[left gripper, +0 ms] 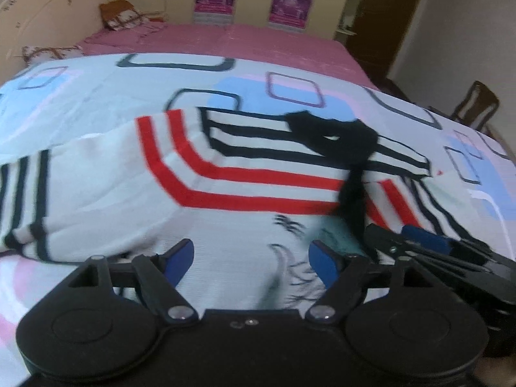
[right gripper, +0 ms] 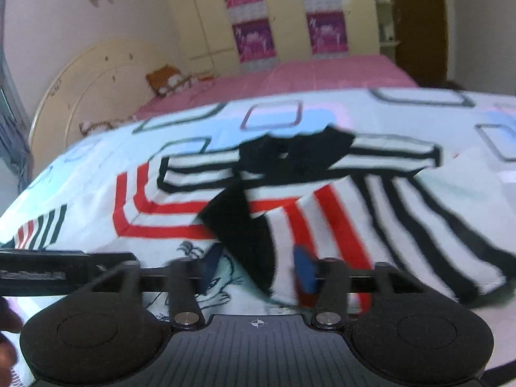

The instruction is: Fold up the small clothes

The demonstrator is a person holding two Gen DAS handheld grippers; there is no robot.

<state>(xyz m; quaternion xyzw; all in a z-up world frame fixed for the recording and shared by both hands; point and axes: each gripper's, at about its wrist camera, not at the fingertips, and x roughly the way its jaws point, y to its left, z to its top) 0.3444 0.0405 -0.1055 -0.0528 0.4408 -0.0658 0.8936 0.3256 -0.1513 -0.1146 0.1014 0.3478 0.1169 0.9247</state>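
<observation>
A small white shirt (left gripper: 225, 174) with red and black stripes lies spread on the patterned sheet (left gripper: 96, 96), its black collar (left gripper: 325, 132) toward the far side. My left gripper (left gripper: 251, 254) hovers open over the shirt's printed front, nothing between its blue pads. Just to its right, my right gripper (left gripper: 403, 235) reaches in over the striped side. In the right wrist view the shirt (right gripper: 403, 213) is rumpled, with a black flap (right gripper: 245, 225) folded over from the collar (right gripper: 290, 154). The right gripper (right gripper: 258, 267) stands open with that flap lying loose between its pads.
The sheet (right gripper: 113, 148) covers the near part of a bed with a pink bedspread (left gripper: 225, 38). A cream headboard (left gripper: 48, 16) and pillows (left gripper: 119, 16) are at the far left, a wooden chair (left gripper: 477, 103) at the right. A hand (right gripper: 6, 332) shows at the lower left edge.
</observation>
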